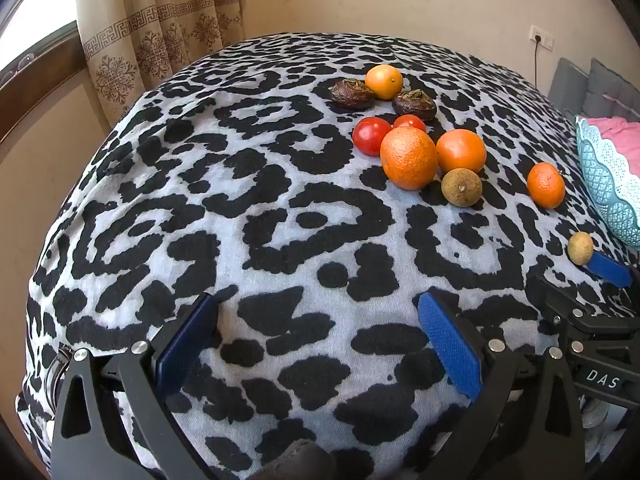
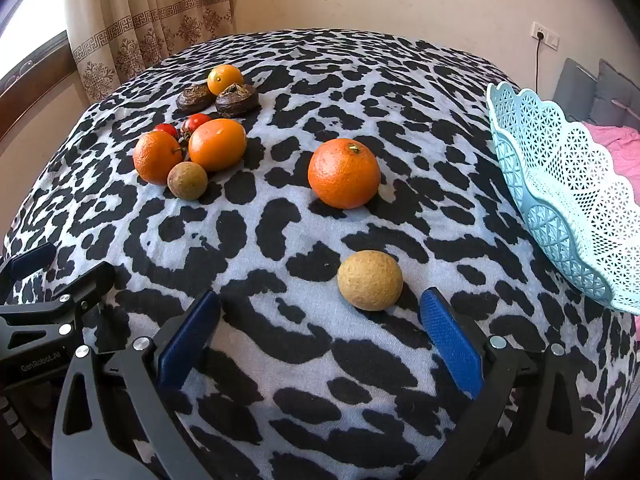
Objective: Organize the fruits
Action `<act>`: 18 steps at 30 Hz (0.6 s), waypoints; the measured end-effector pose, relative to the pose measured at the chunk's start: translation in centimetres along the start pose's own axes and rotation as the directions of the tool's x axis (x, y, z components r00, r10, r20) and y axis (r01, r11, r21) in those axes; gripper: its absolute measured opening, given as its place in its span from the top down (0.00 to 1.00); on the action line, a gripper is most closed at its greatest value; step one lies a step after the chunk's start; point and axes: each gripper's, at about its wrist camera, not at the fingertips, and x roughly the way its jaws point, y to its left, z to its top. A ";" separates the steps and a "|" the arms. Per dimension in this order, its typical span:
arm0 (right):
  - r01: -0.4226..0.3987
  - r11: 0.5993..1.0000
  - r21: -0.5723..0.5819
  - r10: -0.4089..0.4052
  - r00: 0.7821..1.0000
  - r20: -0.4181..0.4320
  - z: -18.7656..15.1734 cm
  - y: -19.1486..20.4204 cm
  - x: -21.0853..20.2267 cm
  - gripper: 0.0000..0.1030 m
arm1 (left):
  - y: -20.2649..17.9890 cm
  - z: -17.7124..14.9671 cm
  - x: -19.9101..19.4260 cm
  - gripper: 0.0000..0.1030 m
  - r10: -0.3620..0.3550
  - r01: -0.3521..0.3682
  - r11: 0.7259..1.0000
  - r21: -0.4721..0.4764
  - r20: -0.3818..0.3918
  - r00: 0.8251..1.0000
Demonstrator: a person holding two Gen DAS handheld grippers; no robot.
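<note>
**Two open grippers, nothing held: start with the nearest fruit**

Two sets of tongs sit at the bottom of our views, both spread wide and gripping nothing. In the right wrist view, the right gripper (image 2: 320, 344) has its blue pads (image 2: 452, 344) low in the frame, and the small tan fruit (image 2: 370, 281) lies just above and left of the right-hand pad, nearest of all. We judge this the sensible first pick: we should centre the fruit between the pads before closing, since it now sits off toward one side and, being round, could roll away on the patterned cloth (image 2: 280, 360).

Further up, mid-frame, lies a lone orange (image 2: 344, 173). The pale blue basket (image 2: 568, 200) stands at the right edge, near both, so the carry looks short.

In the left wrist view, the left gripper (image 1: 316, 340) hovers over bare cloth. The main cluster (image 1: 412, 136) of oranges, tomatoes and dark fruits lies in the upper middle, well apart from it. We should close gently; the tomatoes look soft.
</note>
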 end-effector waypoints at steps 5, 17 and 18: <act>0.000 1.000 0.000 0.000 1.000 0.000 0.0 -0.1 0.0 0.02 | 0.0 0.0 0.0 0.05 -0.002 0.002 1.000 -0.001 -0.001 1.000; -0.005 1.000 -0.001 0.005 1.000 -0.010 -0.1 0.0 0.0 0.02 | -0.3 0.2 -0.1 0.05 0.013 -0.013 1.000 -0.006 -0.005 1.000; -0.005 1.000 -0.002 0.005 1.000 -0.010 -0.1 0.1 -0.1 0.02 | -0.3 0.2 -0.1 0.05 0.017 -0.017 1.000 -0.006 -0.003 1.000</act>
